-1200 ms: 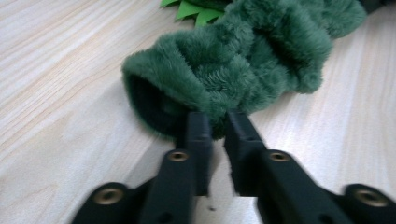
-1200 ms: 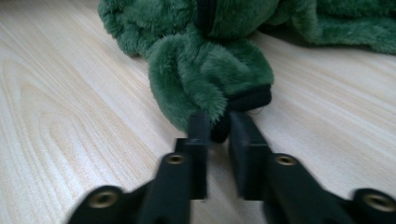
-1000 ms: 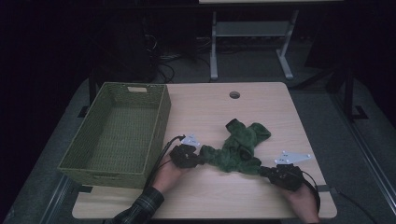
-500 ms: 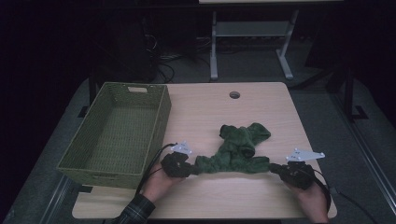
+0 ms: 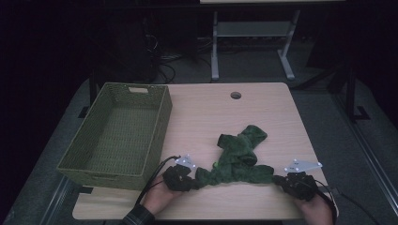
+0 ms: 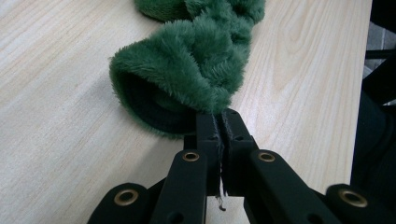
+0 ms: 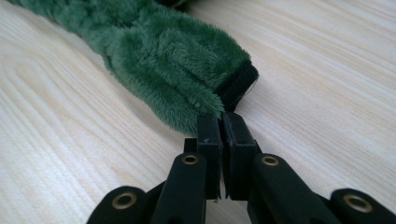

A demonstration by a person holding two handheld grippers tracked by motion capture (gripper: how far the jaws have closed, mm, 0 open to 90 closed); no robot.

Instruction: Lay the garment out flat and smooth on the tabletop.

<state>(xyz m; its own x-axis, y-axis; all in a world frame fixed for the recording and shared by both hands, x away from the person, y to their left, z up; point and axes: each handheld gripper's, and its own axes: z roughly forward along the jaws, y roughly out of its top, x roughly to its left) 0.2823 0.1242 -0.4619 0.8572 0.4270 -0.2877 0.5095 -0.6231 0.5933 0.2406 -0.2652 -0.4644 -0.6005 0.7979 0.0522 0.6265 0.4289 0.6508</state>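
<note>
Between both sets of jaws: green fleece garment (image 5: 237,161) lay stretched on table (image 5: 277,115) | left gripper (image 6: 218,125) clamped one edge | right gripper (image 7: 221,126) clamped opposite cuff | judged purpose: spreading it flat, likely for folding | basket (image 5: 117,131) stood beyond left jaws.

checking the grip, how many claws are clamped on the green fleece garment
2. The left claw pinches the green fleece garment at its left end; the right claw pinches its right end.
</note>
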